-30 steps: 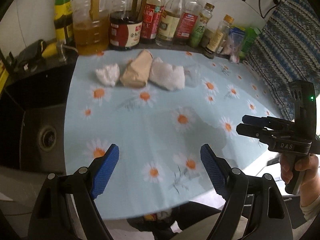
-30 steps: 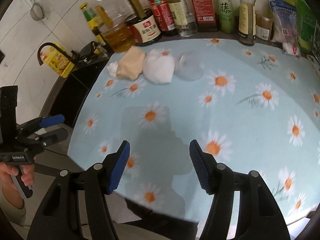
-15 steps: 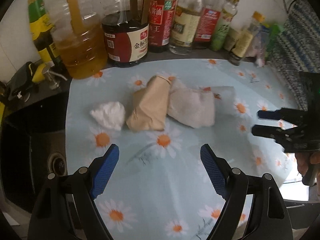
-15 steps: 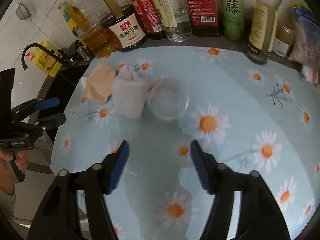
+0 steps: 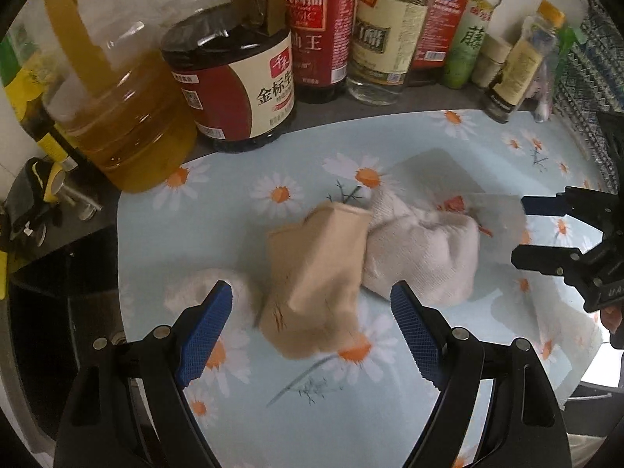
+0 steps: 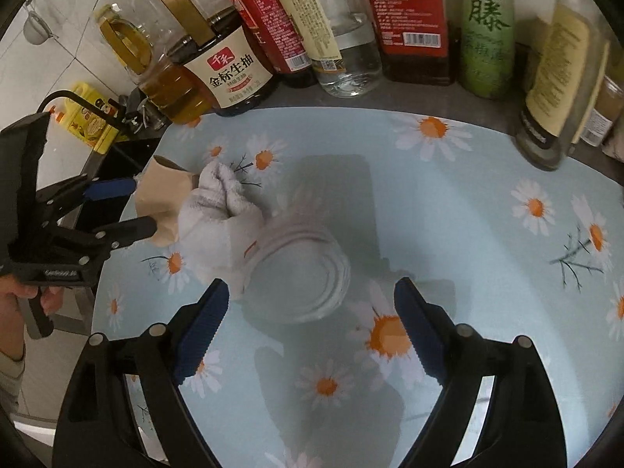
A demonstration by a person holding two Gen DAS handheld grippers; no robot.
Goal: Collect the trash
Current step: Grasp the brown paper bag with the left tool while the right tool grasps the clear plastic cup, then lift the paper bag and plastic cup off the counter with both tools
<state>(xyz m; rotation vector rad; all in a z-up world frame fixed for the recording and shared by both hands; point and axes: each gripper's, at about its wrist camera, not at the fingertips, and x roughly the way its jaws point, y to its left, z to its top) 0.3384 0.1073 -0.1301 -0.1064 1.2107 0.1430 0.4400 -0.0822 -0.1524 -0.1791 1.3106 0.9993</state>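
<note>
Trash lies in a row on the daisy tablecloth (image 5: 234, 210). A tan crumpled paper bag (image 5: 316, 280) sits between my open left gripper's (image 5: 312, 331) blue pads, not touched. A small white tissue wad (image 5: 202, 292) lies just left of it, a larger white wad (image 5: 425, 257) to its right. In the right wrist view a clear plastic cup (image 6: 300, 273) lies on its side between my open right gripper's (image 6: 312, 327) pads, beside the white wad (image 6: 222, 210) and the tan bag (image 6: 163, 202). The right gripper shows at the left wrist view's right edge (image 5: 522, 230).
Bottles stand along the back: an oil jug (image 5: 117, 117), a dark soy sauce jug (image 5: 241, 78), several sauce and vinegar bottles (image 5: 386, 39). A dark sink (image 5: 46, 312) and faucet lie left of the cloth. A patterned fabric (image 5: 585, 58) is at the far right.
Both grippers have moved forward toward the trash row. The tan bag now lies between the left pads and the clear cup between the right pads. Both jaws stayed open.
</note>
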